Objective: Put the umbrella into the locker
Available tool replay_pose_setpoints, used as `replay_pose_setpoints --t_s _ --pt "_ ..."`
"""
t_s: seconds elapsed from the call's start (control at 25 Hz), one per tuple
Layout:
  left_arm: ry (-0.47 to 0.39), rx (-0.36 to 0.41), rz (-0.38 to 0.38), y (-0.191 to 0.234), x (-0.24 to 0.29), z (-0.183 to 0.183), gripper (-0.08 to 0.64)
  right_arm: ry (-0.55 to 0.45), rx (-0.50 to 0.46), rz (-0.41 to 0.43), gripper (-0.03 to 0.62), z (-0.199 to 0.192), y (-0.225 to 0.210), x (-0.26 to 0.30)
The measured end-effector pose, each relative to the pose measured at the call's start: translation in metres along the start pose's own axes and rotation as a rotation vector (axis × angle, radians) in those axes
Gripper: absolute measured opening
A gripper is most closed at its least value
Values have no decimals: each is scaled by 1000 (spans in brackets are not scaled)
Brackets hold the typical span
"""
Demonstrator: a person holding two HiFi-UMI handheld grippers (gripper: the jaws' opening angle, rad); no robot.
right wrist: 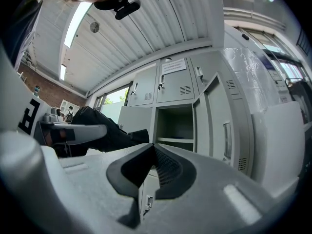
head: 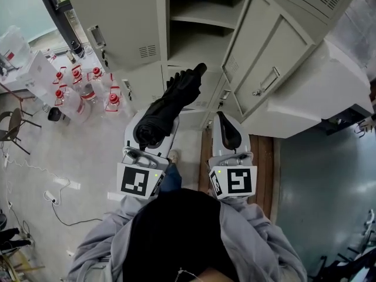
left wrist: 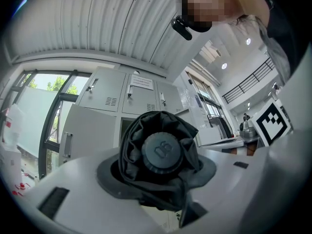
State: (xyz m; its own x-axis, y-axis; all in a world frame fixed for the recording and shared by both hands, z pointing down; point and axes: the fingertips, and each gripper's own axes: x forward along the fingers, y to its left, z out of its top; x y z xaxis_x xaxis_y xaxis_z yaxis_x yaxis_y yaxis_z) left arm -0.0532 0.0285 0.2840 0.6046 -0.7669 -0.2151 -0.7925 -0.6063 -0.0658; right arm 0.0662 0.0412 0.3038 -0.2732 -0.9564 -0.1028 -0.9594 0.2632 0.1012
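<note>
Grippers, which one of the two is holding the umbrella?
The left gripper: its jaws clamp the folded black umbrella; the right gripper is shut and empty.

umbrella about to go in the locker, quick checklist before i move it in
1. Umbrella clamped in left gripper: ok.
2. Umbrella folded up: ok.
3. Locker door open: ok.
4. Locker shelf bare: ok, as far as it shows.
5. Right gripper shut, holding nothing: ok.
6. Umbrella short enough to fit inside: cannot tell.
</note>
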Motion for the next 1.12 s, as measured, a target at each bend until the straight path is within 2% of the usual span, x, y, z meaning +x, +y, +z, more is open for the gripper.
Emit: replay_pose_setpoints --t_s 0.2,0.4,0.72,1.12 --pt "-101 -10 -29 22 44 7 210 15 -3 -17 3 -10 -18 42" --pt "1 -19 -49 45 84 -25 209 29 -15 -28 3 -14 -37 91" --pt "9 -44 -91 82 149 -43 209 43 -31 -79 3 -20 -62 159" --pt "7 -67 -165 108 215 -73 210 83 -38 -168 3 -41 -93 212"
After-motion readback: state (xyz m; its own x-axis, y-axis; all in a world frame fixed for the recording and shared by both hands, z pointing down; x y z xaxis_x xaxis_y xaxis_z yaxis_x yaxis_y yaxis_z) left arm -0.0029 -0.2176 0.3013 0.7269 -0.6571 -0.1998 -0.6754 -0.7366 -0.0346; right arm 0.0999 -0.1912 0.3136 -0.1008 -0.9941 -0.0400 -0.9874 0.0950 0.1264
